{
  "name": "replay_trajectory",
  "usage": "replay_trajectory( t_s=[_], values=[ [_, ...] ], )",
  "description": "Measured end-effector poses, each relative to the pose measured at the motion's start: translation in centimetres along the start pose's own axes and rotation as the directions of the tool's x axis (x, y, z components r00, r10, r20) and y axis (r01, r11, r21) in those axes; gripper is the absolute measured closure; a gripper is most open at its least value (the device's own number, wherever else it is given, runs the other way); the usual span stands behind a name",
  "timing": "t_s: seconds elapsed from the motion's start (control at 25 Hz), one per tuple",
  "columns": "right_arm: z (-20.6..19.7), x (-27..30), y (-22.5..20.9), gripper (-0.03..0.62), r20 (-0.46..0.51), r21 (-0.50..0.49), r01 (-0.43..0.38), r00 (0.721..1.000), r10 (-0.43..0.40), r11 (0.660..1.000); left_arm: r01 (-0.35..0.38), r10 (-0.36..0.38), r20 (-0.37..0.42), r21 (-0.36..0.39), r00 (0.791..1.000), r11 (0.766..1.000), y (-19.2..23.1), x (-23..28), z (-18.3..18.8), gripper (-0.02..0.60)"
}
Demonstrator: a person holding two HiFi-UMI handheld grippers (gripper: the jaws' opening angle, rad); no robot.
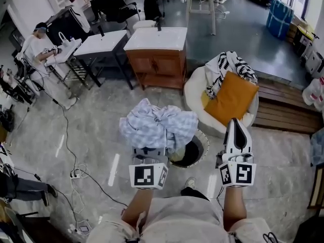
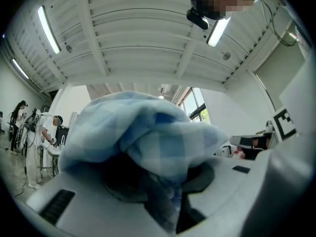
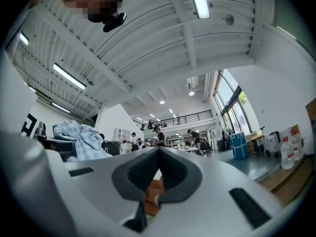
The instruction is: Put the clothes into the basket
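Observation:
A bunched light-blue checked garment (image 1: 158, 127) hangs from my left gripper (image 1: 150, 151), whose jaws are shut on it. In the left gripper view the cloth (image 2: 148, 137) fills the jaws and drapes over them. Just to its right and below on the floor sits a round dark basket (image 1: 191, 152), partly hidden by the cloth. My right gripper (image 1: 237, 131) is held beside it, jaws shut with nothing between them; its own view shows the tips (image 3: 158, 154) meeting, and the garment (image 3: 81, 139) at the left.
A white round chair (image 1: 223, 103) with an orange cushion and a patterned throw stands behind the basket. A wooden cabinet (image 1: 157, 59) and white tables stand farther back. A wooden platform (image 1: 283, 108) lies at right. Cables run over the floor at left. People work in the background.

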State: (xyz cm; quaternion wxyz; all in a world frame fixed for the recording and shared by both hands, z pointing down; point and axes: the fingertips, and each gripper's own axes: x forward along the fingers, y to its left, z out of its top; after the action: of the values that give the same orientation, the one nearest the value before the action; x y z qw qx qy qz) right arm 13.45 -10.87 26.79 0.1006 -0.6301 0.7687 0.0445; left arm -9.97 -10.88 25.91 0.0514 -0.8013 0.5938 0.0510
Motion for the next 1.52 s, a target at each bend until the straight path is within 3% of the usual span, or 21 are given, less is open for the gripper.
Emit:
replay_trajectory(
  t_s=[0.56,1.0,1.32,1.52],
  values=[
    [-4.4,6.7,-8.1,0.606,-0.052,0.070,0.045,0.998,-0.041,0.997,0.037,-0.036,-0.072,0.016,0.997,0.999,-3.2,10.2,-3.6,0.431],
    [-9.4,10.4,-7.1,0.606,-0.122,0.032,0.104,0.988,-0.099,0.994,0.155,-0.152,-0.167,0.008,0.974,0.988,-1.1,15.0,-11.9,0.431],
    [-14.4,13.8,-7.0,0.606,-0.210,0.020,0.166,0.965,-0.158,0.986,0.266,-0.261,-0.293,-0.022,0.920,0.964,-0.4,18.2,-21.1,0.431],
    [-17.9,14.3,-7.5,0.606,-0.285,0.025,0.202,0.940,-0.187,0.979,0.330,-0.323,-0.409,-0.055,0.854,0.942,-1.6,19.1,-27.8,0.431]
  ],
)
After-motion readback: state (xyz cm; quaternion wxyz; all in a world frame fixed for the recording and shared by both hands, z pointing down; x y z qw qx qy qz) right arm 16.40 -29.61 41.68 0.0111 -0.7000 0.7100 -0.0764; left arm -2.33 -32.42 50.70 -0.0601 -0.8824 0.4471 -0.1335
